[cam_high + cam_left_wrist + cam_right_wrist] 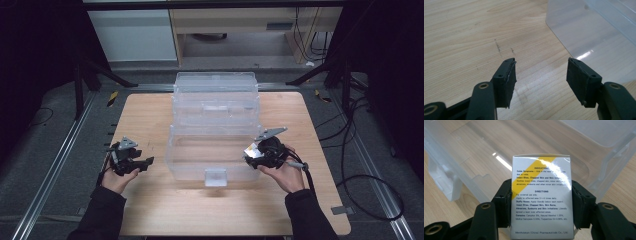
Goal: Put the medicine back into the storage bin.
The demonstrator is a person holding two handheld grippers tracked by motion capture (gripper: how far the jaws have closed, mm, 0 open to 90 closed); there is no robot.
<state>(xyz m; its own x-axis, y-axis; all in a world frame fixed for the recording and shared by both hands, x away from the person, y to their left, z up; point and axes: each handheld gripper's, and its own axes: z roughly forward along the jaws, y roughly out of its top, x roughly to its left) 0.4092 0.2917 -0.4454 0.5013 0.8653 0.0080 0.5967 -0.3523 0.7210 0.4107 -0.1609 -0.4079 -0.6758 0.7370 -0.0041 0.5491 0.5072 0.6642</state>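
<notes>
With the right gripper (541, 205) clamped on the medicine box (541, 195) and the left gripper (540, 82) spread empty, the transfer step appears underway, next lowering the medicine box into the clear bin (215, 155) beyond the fingers.

The small box (541, 197) is white with a diagonal yellow stripe and black print. The storage bin (215, 125) is clear, colourless plastic. The table (150, 210) is pale wood grain. Both grippers' jaws are black.

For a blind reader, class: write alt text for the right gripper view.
The right gripper holds a small white box with a yellow stripe and printed directions between its black jaws. Behind it stands an open clear bin on a wooden table.
</notes>
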